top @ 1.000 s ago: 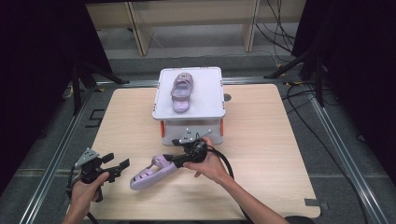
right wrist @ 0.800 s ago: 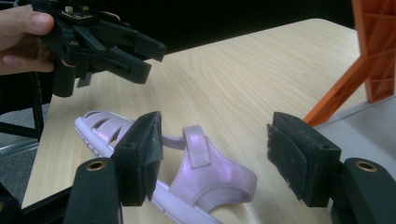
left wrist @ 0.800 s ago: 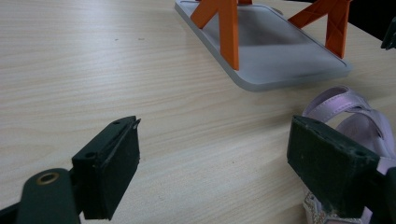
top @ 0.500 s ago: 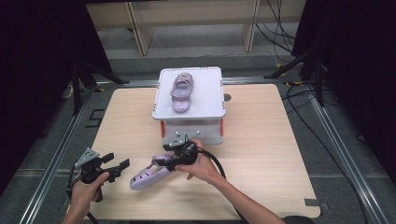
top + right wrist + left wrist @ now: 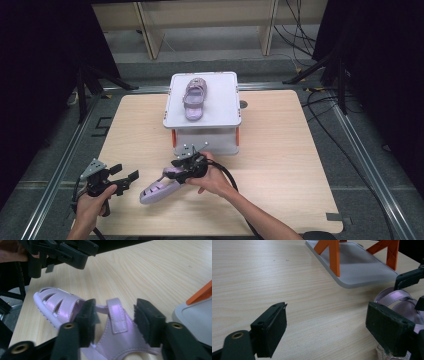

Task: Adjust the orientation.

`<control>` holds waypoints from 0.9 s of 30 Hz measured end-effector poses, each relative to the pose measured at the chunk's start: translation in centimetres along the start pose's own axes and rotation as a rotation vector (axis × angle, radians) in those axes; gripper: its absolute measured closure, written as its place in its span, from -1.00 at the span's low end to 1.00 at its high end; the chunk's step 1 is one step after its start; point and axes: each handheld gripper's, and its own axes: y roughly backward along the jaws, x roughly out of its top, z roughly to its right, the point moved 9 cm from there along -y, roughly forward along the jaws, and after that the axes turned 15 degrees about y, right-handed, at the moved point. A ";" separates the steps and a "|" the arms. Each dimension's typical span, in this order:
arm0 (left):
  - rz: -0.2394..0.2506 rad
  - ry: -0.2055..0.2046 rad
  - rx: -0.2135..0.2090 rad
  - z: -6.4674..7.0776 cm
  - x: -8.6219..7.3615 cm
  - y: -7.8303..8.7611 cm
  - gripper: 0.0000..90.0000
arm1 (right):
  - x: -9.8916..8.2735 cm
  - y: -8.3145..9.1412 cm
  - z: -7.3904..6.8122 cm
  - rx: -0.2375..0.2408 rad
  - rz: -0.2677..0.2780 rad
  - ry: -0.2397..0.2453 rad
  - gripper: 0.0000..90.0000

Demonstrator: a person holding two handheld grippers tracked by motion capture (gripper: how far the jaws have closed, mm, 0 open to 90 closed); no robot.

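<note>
I have my right gripper [image 5: 113,320] closing astride the ankle strap of the purple sandal [image 5: 159,189] lying on the table [image 5: 280,150] (toe toward my wide-open left gripper [image 5: 325,325]), pads not yet pinching.

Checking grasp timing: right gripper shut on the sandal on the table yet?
Not yet. The right gripper straddles the sandal strap, jaws just closing, gaps showing beside both pads.

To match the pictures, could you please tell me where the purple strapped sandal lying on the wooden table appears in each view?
High view: purple strapped sandal, low centre.
Left gripper view: sandal, right edge.
Right gripper view: sandal, centre-left.
Shared landmark: grey box stand with orange struts.
</note>
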 end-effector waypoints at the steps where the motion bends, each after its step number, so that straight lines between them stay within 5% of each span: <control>1: 0.001 -0.005 0.000 0.0 0.0 0.0 -0.64 | 0.0 0.3 0.0 0.000 0.005 0.016 0.33; 4: 0.003 -0.003 -0.001 0.0 0.1 0.0 -0.63 | -0.3 1.3 -0.6 0.016 0.017 0.017 0.41; 7: 0.000 -0.025 -0.005 0.1 0.1 0.1 -0.63 | -0.9 2.4 -1.9 0.028 -0.003 0.082 0.42; 8: -0.008 0.024 0.032 0.1 -0.1 0.3 -0.63 | -0.9 2.5 -2.2 0.022 -0.003 0.097 0.42; 10: -0.007 0.026 0.033 0.1 -0.1 0.4 -0.63 | -1.2 3.2 -2.8 0.031 -0.026 0.116 0.43; 14: -0.013 0.019 0.036 -0.1 -0.1 0.4 -0.63 | -2.0 4.1 -3.9 0.058 -0.027 0.092 0.43; 16: 0.004 -0.007 -0.003 0.1 0.1 0.0 -0.63 | -2.5 4.3 -4.2 0.057 -0.023 0.083 0.37; 21: -0.003 0.004 0.007 0.1 -0.1 0.0 -0.63 | -3.3 4.6 -5.0 0.085 -0.032 0.115 0.27; 27: -0.001 0.005 0.007 0.1 0.0 0.0 -0.63 | -3.2 4.5 -5.8 0.113 -0.026 0.139 0.64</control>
